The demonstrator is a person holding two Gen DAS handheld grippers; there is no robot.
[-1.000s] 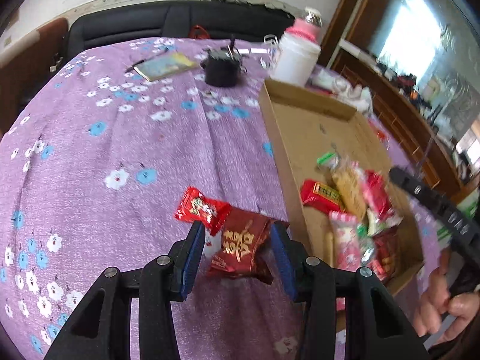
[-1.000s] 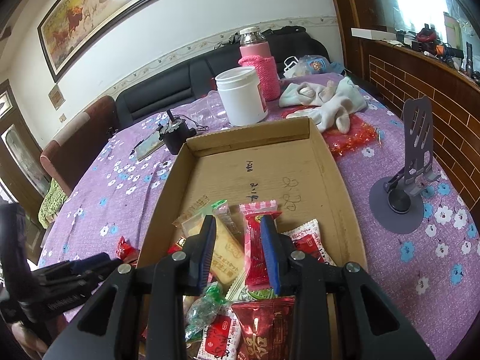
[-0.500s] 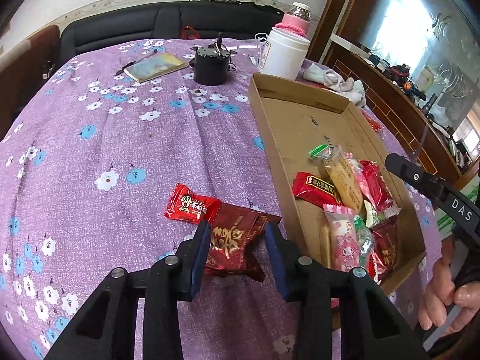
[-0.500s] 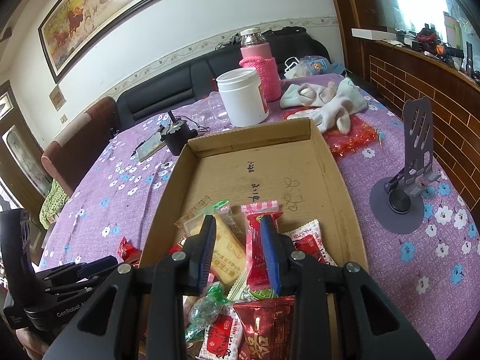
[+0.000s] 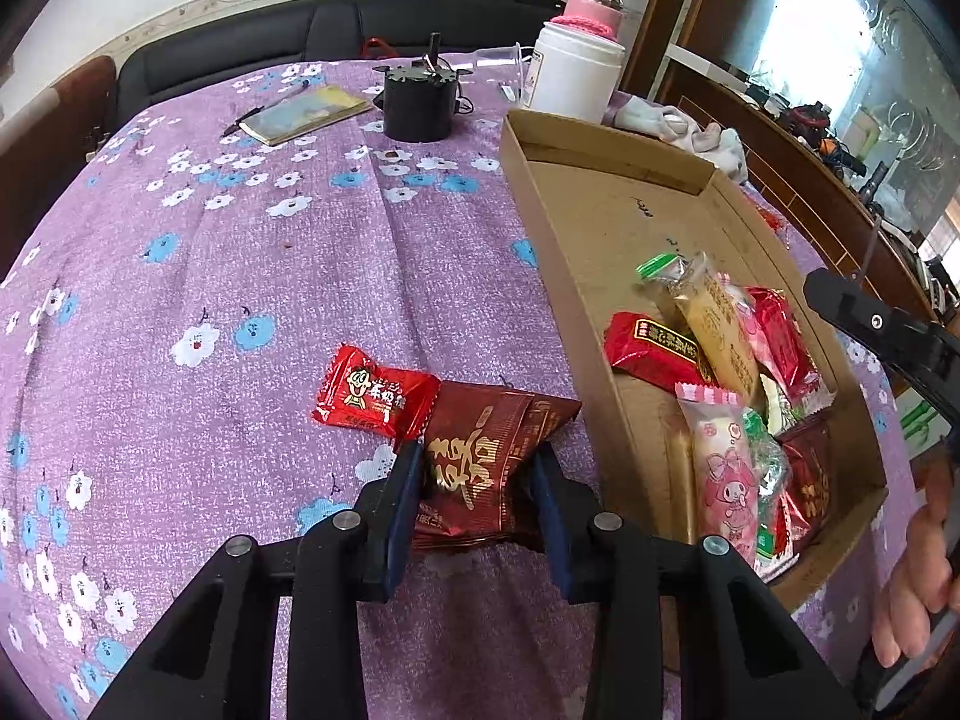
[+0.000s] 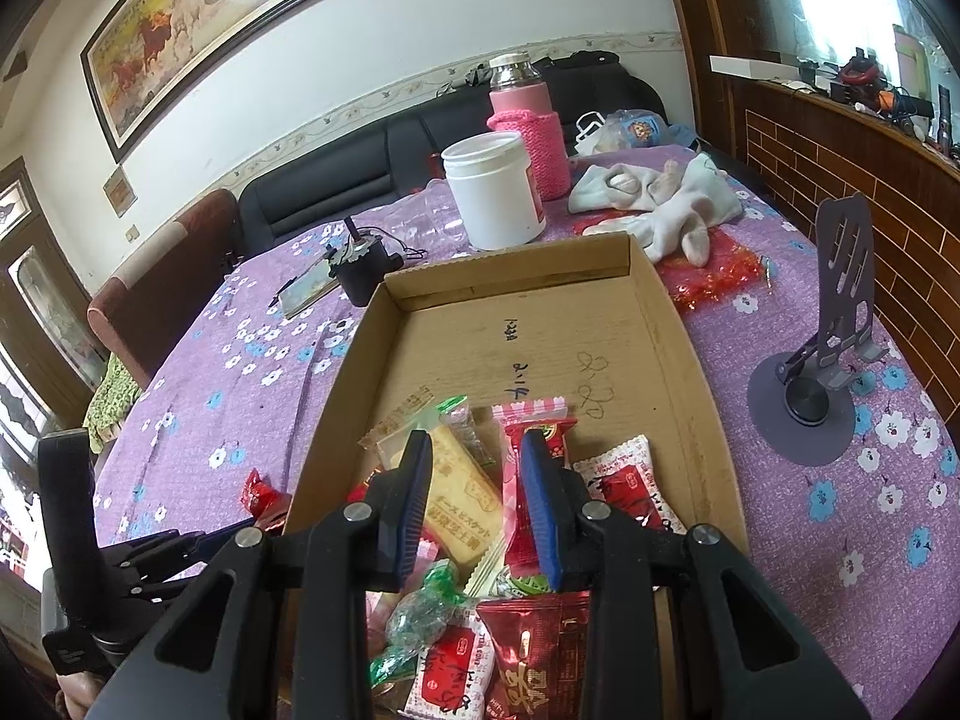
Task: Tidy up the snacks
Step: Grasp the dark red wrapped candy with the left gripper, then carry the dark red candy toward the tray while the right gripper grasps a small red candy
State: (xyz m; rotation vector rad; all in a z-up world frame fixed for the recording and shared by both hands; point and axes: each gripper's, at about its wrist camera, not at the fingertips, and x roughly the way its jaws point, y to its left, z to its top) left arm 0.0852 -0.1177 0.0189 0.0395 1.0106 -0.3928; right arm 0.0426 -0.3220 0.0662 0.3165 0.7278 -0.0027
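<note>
Left wrist view sits low, close over the purple-clothed counter [image 5: 240, 276], angled down along its fingers [image 5: 405, 504], facing the sofa end; cardboard box [image 5: 558, 276] runs along its right. Right wrist view hovers close above the box's near end [image 6: 708, 420], looking lengthwise down it toward the wall. Shared: box, white jar [image 5: 573, 81] [image 6: 495, 189], black round device [image 5: 417, 102] [image 6: 366, 273], sofa.

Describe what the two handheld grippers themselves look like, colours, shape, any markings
Both are matte black plastic. The left gripper and right gripper each have two angular fingers lined with ribbed blue pads, with round silver pivot screws along open triangular linkage arms. Seen from the right wrist view, the left one's black handle carries small white lettering, too small to read. No cables or sleeves show.
</note>
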